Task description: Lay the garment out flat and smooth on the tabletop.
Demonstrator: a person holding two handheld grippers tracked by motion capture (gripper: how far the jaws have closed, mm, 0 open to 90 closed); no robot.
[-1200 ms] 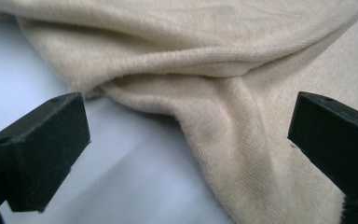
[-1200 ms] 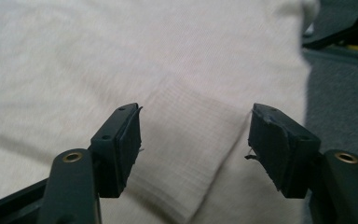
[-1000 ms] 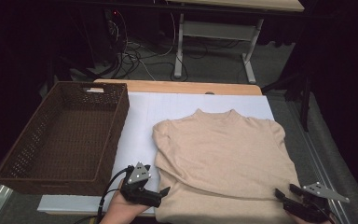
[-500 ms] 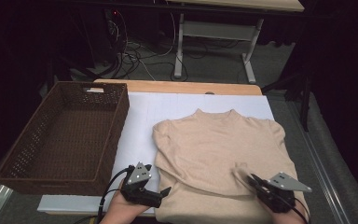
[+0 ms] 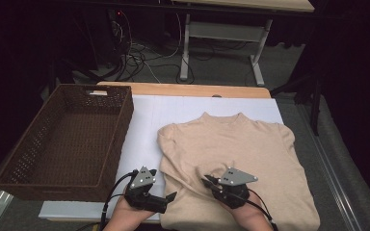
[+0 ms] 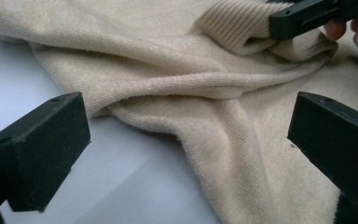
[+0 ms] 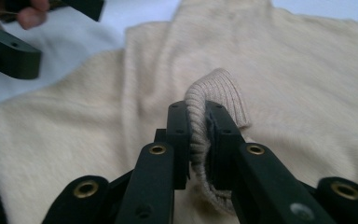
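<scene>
Both differ: right gripper (image 7: 198,140) clamps the sweater's ribbed cuff (image 7: 214,93); left gripper (image 6: 186,140) gapes wide.

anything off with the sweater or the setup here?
Nothing damaged or spilled. The beige sweater lies flat on the white mat apart from creases near its left edge, because the right gripper has a ribbed cuff pinched. The left gripper is open. The wicker basket sits square.
</scene>
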